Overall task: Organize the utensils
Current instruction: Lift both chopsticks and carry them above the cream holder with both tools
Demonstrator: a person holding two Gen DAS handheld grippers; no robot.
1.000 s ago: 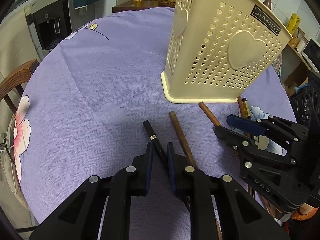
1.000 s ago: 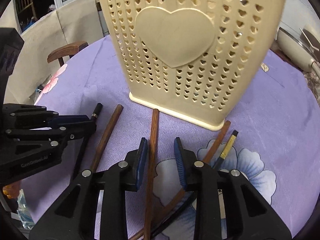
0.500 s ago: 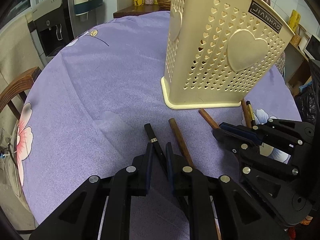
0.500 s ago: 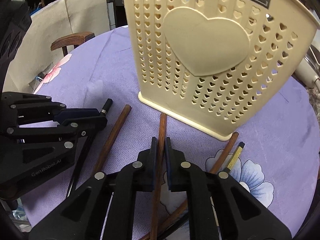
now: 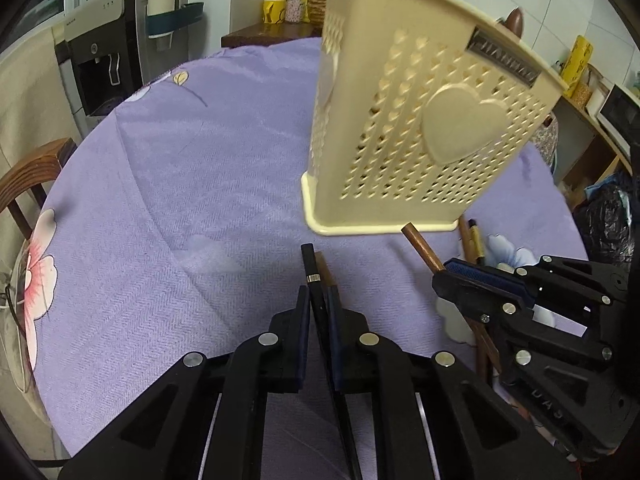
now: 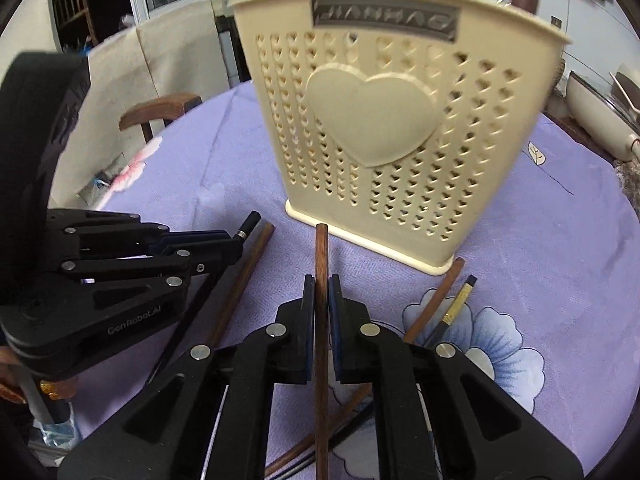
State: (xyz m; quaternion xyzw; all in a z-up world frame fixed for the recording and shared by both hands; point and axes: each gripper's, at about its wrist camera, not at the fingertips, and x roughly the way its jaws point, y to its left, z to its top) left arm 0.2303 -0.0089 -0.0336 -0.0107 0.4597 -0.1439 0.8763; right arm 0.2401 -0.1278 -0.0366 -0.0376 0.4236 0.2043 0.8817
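Two grippers are clamped nearly closed: the left gripper pinches a black chopstick, the right gripper a brown chopstick. Both chopstick tips stop just short of the holder, with bare tablecloth toward the tabletop's left edge.

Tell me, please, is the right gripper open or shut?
Shut: the right gripper has both pads pressed against the brown chopstick running between them.

Chopsticks lying before an upright holder on a covered table

The holder stands on the tablecloth. In front of it, left to right in the right wrist view: a banded chopstick in the left gripper, a loose one beside it, one in the right gripper, then two more at the holder's right corner.
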